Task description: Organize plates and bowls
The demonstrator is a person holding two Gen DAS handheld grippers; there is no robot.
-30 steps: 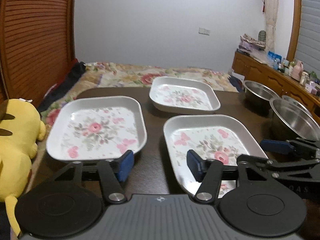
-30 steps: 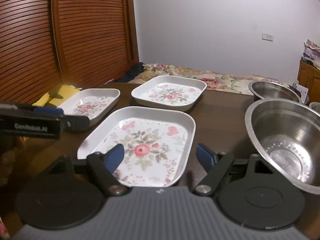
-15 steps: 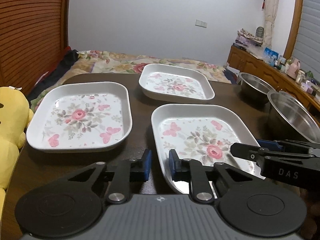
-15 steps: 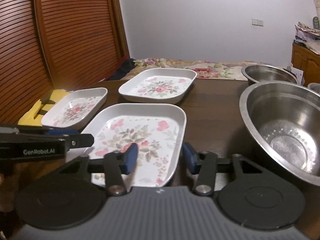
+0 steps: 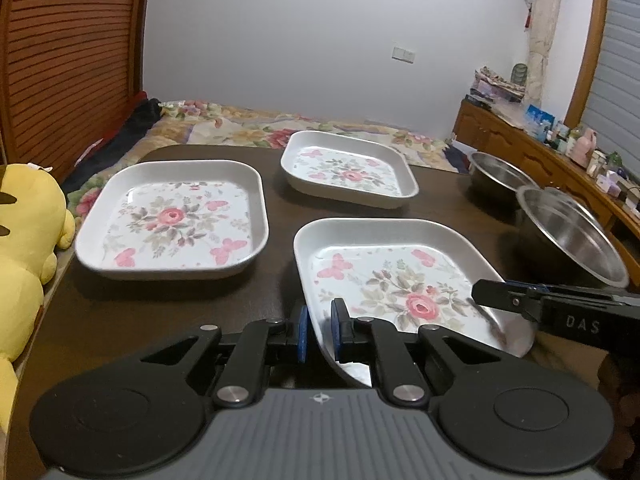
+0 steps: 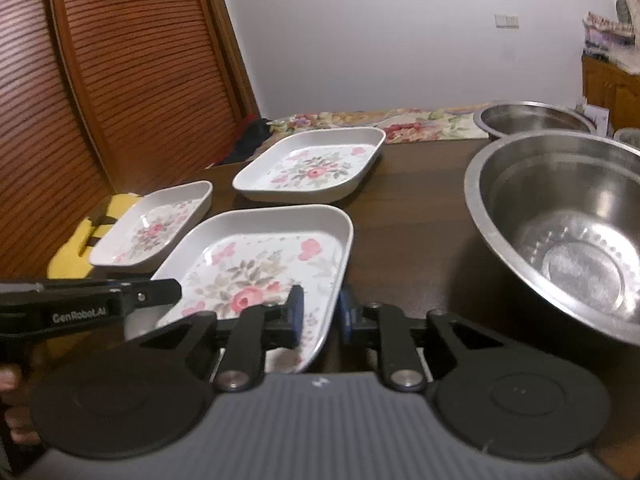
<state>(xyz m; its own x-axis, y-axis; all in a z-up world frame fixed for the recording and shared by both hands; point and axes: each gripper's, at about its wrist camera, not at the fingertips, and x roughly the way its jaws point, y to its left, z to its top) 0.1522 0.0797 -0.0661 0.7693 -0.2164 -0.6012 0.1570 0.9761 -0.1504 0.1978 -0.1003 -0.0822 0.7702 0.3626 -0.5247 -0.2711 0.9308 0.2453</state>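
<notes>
Three floral plates and two visible steel bowls on one dark wooden table (image 5: 180, 304), listed from largest to smallest.

Large steel bowl (image 6: 568, 236): near the table's right edge, tilted toward the camera in the right wrist view. Second steel bowl (image 6: 534, 118): just behind it, toward the far right corner.

Near plate (image 5: 392, 276): rectangular, white, rose-and-butterfly print, at the front edge of the table, roughly centred. Gripped on both sides. Near end appears raised off the table; contact underneath cannot be confirmed.

Left plate (image 5: 176, 220): same pattern, flat near the left edge, apart from the near plate.

Far plate (image 5: 348, 168): same pattern, flat toward the far edge, apart from both others.

Left gripper (image 5: 319, 334): blue pads pinched onto the left rim wall of the near plate, one pad outside, one inside.

Right gripper (image 6: 320, 312): blue pads pinched onto the right rim wall of the same plate, one pad on each face of the wall.

Yellow plush toy (image 5: 24, 248): off the table, beside its left edge.
</notes>
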